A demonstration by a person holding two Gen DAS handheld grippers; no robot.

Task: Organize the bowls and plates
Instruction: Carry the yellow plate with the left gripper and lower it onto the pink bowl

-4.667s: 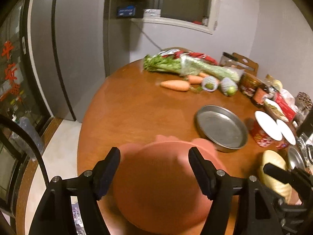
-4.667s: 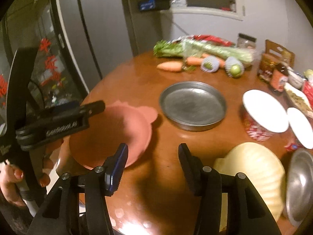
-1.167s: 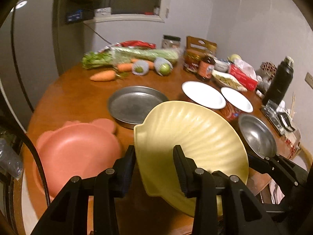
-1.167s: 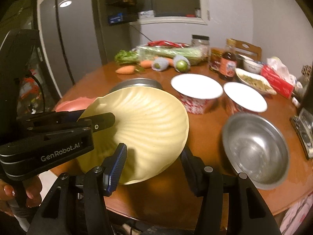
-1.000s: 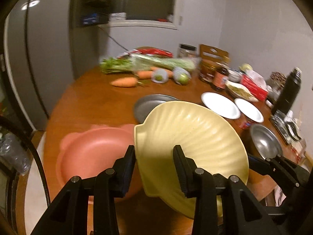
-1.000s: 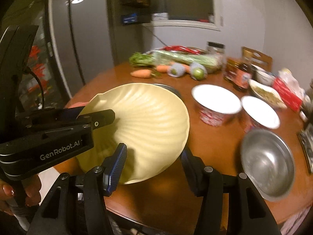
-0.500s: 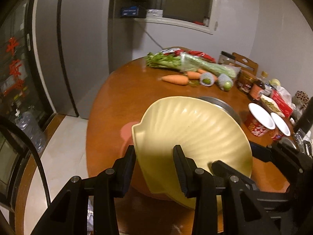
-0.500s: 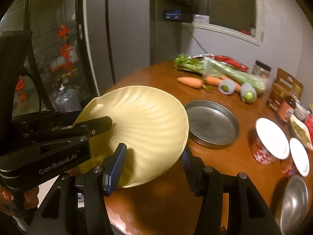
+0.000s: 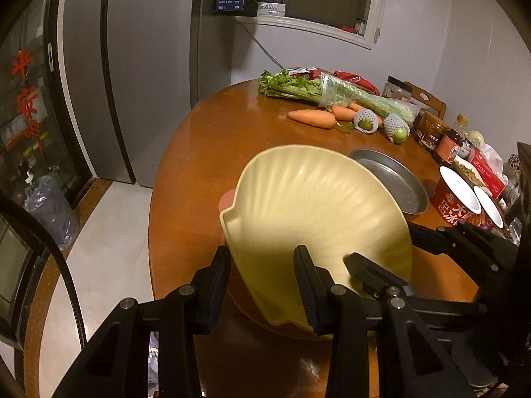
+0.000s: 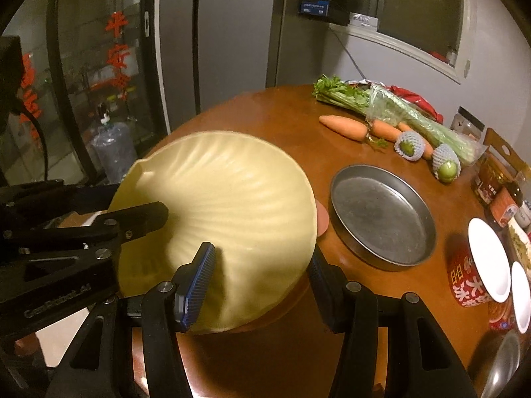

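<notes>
Round wooden counter (image 9: pixel 212 152) carries a metal pan (image 10: pixel 381 219); above it both the left gripper (image 9: pixel 262 285) and right gripper (image 10: pixel 259 275) clamp their fingers on the yellow shell plate (image 9: pixel 318 212).

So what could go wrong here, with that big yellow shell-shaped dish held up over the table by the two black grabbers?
The yellow shell dish is pinched only at its rim by the left gripper and the right gripper, so uneven motion could let it slip or twist free.

It nearly hides the pink bowl beneath, so lowering it may land off-centre.

The metal pan sits close alongside; a swing right might knock it.
</notes>
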